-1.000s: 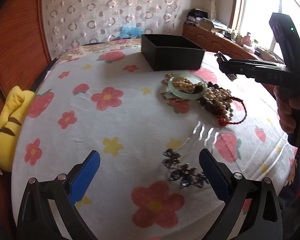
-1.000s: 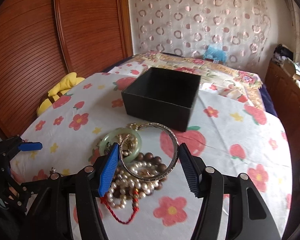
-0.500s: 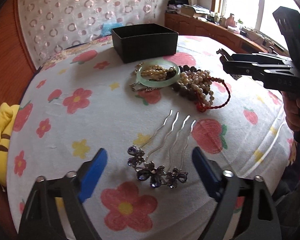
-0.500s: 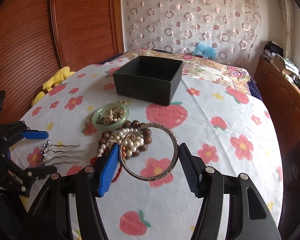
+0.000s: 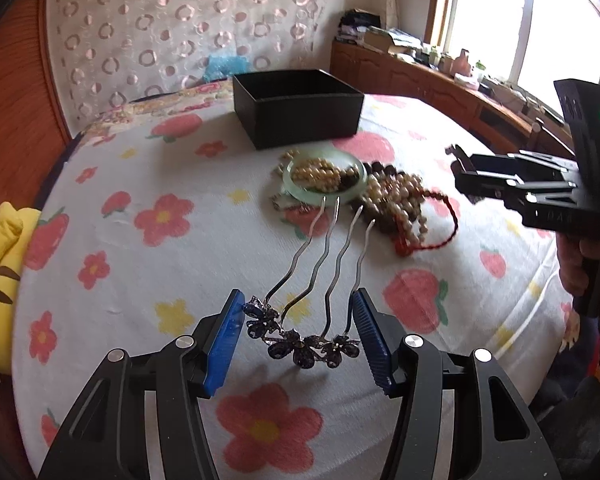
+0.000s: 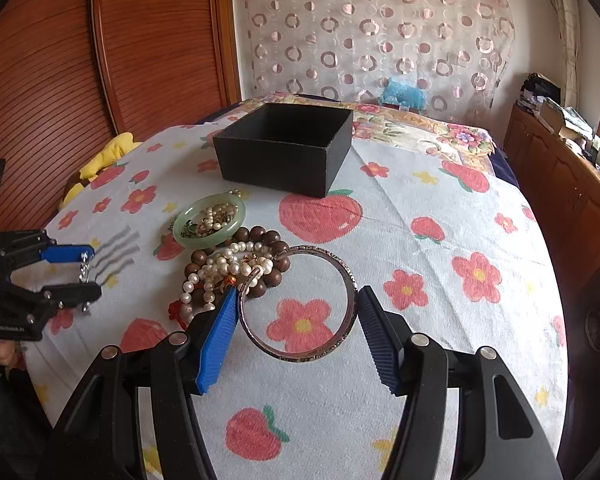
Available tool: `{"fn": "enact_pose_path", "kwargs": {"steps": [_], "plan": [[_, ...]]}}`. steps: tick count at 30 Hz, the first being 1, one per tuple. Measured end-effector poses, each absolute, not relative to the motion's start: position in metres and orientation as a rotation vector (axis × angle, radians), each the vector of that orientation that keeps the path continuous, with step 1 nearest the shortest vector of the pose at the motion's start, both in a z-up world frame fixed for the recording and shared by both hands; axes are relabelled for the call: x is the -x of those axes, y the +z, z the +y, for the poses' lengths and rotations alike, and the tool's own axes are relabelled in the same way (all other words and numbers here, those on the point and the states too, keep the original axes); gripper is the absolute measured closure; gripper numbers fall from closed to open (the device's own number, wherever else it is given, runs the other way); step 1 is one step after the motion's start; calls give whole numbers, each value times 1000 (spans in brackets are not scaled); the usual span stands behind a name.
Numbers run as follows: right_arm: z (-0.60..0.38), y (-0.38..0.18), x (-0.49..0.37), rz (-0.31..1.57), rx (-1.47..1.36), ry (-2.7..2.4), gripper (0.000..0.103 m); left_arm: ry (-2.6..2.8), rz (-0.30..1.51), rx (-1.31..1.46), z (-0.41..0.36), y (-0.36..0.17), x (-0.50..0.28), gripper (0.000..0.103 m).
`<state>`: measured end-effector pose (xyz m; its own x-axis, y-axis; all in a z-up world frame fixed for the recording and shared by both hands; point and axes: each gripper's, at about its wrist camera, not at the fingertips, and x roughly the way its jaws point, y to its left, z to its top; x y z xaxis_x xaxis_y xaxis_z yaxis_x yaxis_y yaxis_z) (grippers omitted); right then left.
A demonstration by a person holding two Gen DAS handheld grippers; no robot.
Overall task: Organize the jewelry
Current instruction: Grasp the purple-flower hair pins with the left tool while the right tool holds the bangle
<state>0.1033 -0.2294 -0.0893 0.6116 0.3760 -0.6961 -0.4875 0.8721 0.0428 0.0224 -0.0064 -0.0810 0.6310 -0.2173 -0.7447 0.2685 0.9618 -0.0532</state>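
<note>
My left gripper is shut on a metal hair comb with dark flowers, its prongs pointing forward above the floral cloth; it also shows in the right wrist view. My right gripper is shut on a silver bangle and holds it above the cloth; it appears at the right in the left wrist view. An open black box stands behind a green jade bangle and a pile of pearl and wooden bead strings.
A yellow plush toy lies at the bed's left edge. A wooden headboard stands left, and a wooden cabinet with clutter runs along the right under the window. A patterned curtain hangs behind.
My left gripper has closed on the flower hair comb and lifted it off the cloth. My right gripper has drawn back from the box with the silver bangle still in it.
</note>
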Motion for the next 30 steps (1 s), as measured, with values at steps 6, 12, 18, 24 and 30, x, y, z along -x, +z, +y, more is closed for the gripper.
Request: {"fn": "enact_pose_path", "kwargs": {"steps": [6, 12, 18, 24, 30], "plan": [[-226, -85, -106, 756, 170, 500, 40, -269, 818, -49, 0, -72, -32, 64], [-224, -84, -107, 752, 174, 500, 40, -259, 838, -65, -4, -77, -37, 51], [-223, -85, -106, 758, 173, 496, 40, -292, 870, -75, -16, -84, -39, 33], [-222, -86, -105, 753, 175, 504, 40, -272, 902, -163, -33, -97, -45, 32], [-218, -85, -105, 747, 184, 512, 40, -276, 866, -142, -26, -89, -39, 49]]}}
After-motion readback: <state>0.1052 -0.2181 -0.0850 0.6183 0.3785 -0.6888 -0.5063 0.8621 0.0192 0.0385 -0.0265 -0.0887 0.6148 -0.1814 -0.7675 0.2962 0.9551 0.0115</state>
